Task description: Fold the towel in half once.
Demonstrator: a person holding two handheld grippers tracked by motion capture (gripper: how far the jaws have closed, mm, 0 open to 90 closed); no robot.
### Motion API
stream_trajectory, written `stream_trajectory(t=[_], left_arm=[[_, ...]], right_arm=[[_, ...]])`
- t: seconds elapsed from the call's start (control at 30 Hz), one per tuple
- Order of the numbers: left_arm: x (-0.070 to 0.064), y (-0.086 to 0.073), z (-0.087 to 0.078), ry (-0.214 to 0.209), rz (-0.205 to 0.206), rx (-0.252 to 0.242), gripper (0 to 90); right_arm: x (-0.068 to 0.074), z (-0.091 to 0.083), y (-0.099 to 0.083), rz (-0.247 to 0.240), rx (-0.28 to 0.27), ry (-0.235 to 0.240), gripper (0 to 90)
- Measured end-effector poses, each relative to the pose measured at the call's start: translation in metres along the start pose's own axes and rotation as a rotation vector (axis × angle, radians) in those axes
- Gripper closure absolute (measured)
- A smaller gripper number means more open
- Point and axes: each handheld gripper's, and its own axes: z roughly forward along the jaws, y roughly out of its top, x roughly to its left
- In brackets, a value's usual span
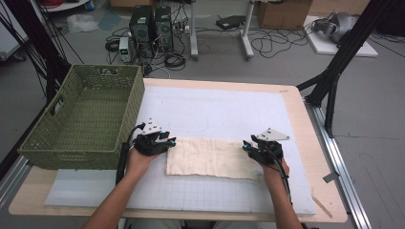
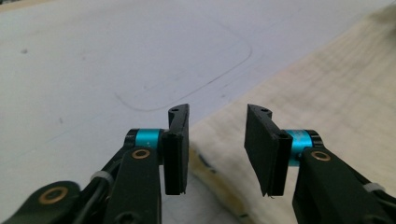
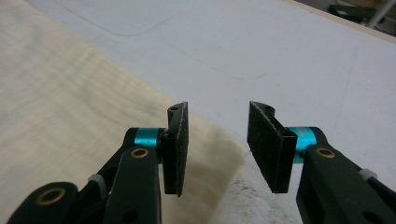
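A cream folded cloth (image 1: 212, 157) lies flat on the white mat (image 1: 215, 114) near the table's front. My left gripper (image 1: 171, 141) hovers at the cloth's far left corner, jaws open, with the cloth's edge (image 2: 224, 154) running between and under them. At the cloth's far right corner sits my right gripper (image 1: 246, 145), also open. In the right gripper view the cloth's corner (image 3: 219, 154) lies just below the gap between the jaws. Neither gripper (image 2: 217, 140) (image 3: 217, 140) holds anything.
A green woven basket (image 1: 52, 143), empty, stands on the table's left side close to my left hand. The wooden table edge (image 1: 329, 191) frames the mat. Cables, computer towers (image 1: 150, 26) and boxes sit on the floor beyond.
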Motion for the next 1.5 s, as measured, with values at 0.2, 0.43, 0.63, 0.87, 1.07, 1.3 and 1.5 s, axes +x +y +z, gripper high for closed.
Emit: stream_trajectory(t=[0.2,0.43,0.63,0.87,1.07,1.3,1.5], left_arm=[[-0.009,-0.001,0.000,-0.075,-0.002,0.005,59.2],[-0.011,-0.014,0.009,-0.036,0.034,0.126,68.5],[-0.007,-0.014,0.004,-0.036,0.033,0.115,64.2],[-0.004,-0.011,-0.025,-0.062,-0.051,-0.066,31.0],[-0.003,-0.011,-0.041,-0.099,-0.073,-0.154,16.9],[-0.011,-0.015,-0.049,-0.102,-0.031,-0.172,17.2],[-0.014,-0.014,-0.046,-0.112,-0.022,-0.166,17.3]], right_arm=[[0.010,-0.004,-0.006,-0.012,0.028,0.121,54.6],[0.010,0.001,-0.022,-0.002,0.118,0.126,60.6],[-0.003,-0.008,-0.028,0.050,0.110,0.051,57.2],[-0.004,-0.036,-0.029,0.048,0.014,0.049,33.4],[-0.003,-0.061,-0.028,0.056,-0.039,0.034,15.9],[-0.004,-0.081,-0.032,0.055,-0.101,0.004,11.7],[-0.007,-0.081,-0.038,0.065,-0.090,-0.010,11.7]])
